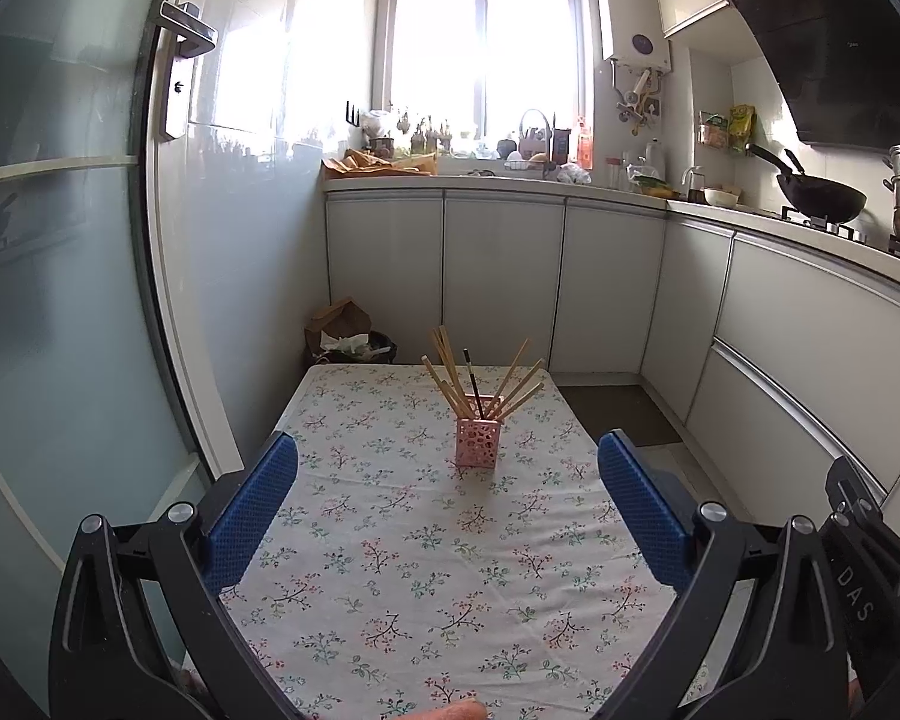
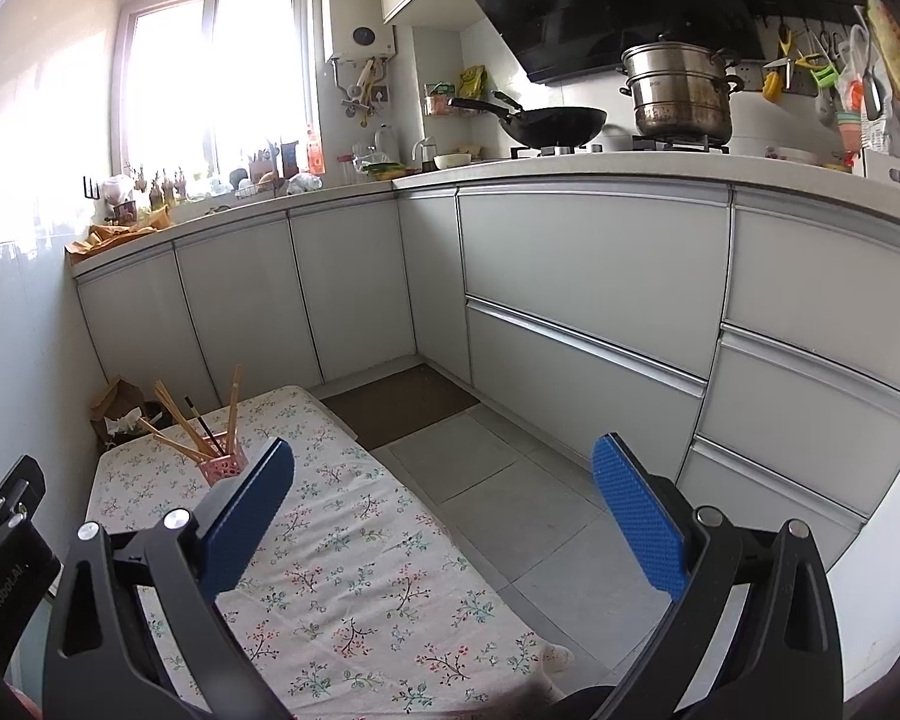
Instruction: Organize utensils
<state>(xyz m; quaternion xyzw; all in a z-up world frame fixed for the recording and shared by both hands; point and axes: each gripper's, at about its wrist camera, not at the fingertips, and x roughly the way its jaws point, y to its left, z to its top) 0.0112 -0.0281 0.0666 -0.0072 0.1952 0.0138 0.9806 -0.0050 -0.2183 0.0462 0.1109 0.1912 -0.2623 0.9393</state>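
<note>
My left gripper (image 1: 448, 450) fingers stood wide apart, empty, above the table (image 1: 390, 570), chopstick holder (image 1: 477, 441) at 12 o'clock, right gripper (image 2: 443, 456) likewise spread, holding nothing

Left wrist view low over the near end of the floral tabletop (image 1: 390, 570), facing along it toward the window (image 1: 486, 54), right wrist view beside the tabletop's right edge, angled toward the stove-side cabinets (image 2: 594, 276), both sharing the pink chopstick holder (image 1: 477, 441) and window counter (image 1: 498, 183)
</note>
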